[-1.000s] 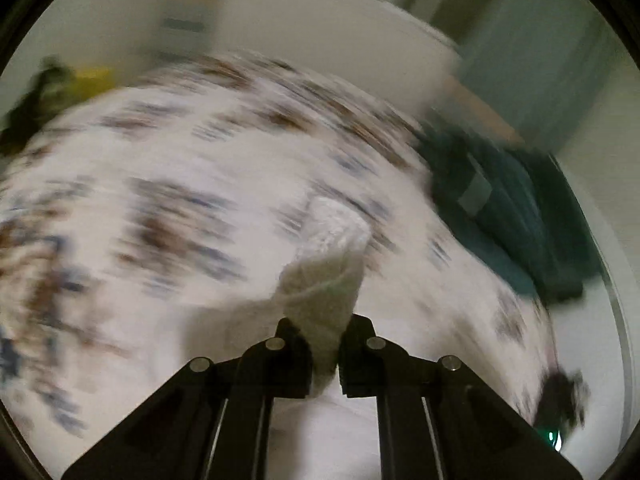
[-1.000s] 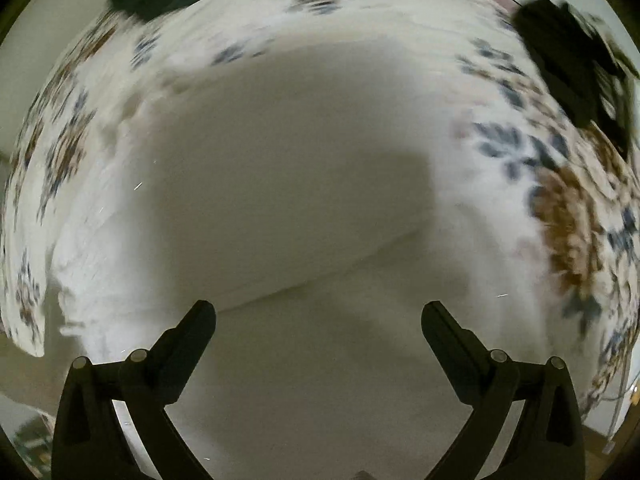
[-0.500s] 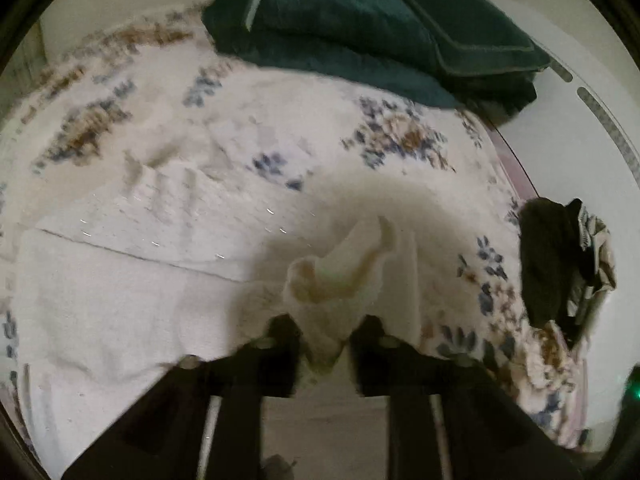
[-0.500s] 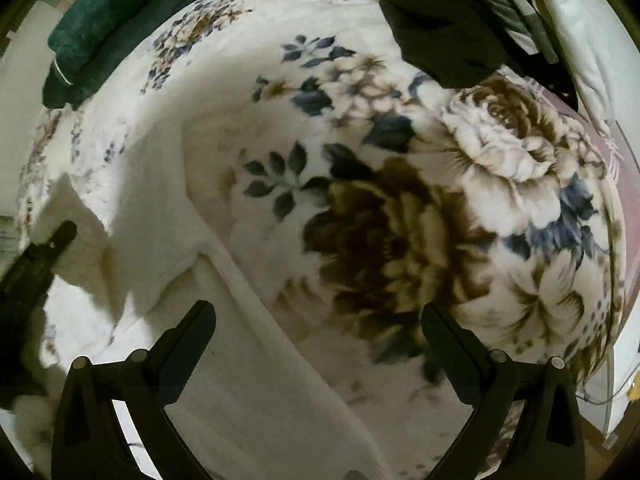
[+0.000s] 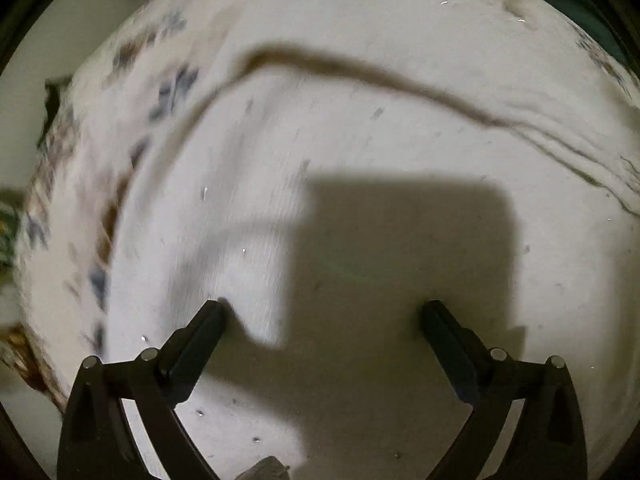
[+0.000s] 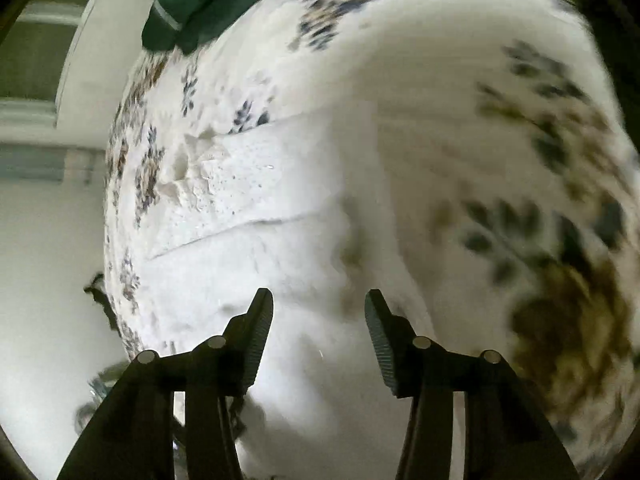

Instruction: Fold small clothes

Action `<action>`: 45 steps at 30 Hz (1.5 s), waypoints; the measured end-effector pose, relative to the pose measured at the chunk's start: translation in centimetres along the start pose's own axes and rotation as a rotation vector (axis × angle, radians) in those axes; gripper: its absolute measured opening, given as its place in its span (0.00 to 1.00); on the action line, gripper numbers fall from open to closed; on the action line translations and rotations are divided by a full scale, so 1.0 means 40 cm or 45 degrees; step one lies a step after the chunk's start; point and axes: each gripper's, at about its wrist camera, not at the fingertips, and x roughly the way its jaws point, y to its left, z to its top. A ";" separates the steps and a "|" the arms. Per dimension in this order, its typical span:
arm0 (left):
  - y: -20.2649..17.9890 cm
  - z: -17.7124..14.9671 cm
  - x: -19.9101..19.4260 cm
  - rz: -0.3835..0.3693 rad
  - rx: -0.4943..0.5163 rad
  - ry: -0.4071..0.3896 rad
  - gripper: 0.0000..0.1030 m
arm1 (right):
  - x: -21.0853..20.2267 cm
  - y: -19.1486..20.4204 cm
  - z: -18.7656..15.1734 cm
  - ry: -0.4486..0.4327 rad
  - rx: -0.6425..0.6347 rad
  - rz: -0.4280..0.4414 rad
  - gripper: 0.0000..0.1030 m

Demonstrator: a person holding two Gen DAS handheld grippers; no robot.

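Observation:
A white knit garment (image 5: 360, 152) lies flat on a floral blanket (image 5: 160, 80) and fills the left wrist view. A folded edge runs across its upper part. My left gripper (image 5: 322, 316) is open and empty, just above the cloth, casting a square shadow on it. In the right wrist view the same white garment (image 6: 260, 208) lies on the blanket (image 6: 540, 220), with a fold line across it. My right gripper (image 6: 319, 312) is open, its jaws narrower than before, low over the near part of the garment and holding nothing.
Folded dark green towels (image 6: 192, 4) lie at the far end of the blanket. A dark item (image 6: 100, 296) shows at the blanket's left edge. A white wall and the floor lie to the left. Both views are motion-blurred.
My left gripper let go of the white cloth, opened wide and dropped close over the garment. My right gripper's jaws narrowed and it swung from the floral blanket back over the garment.

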 end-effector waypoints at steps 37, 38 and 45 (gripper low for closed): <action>-0.268 -0.217 -0.260 -0.316 0.377 0.019 1.00 | -0.290 -0.371 -0.148 0.149 0.049 -0.187 0.45; -0.306 -0.252 -0.269 -0.325 0.403 0.039 1.00 | -0.279 -0.402 -0.144 0.168 0.057 -0.182 0.45; -0.611 -0.465 -0.249 -0.387 0.510 0.203 0.86 | -0.240 -0.497 -0.066 0.251 0.024 -0.140 0.45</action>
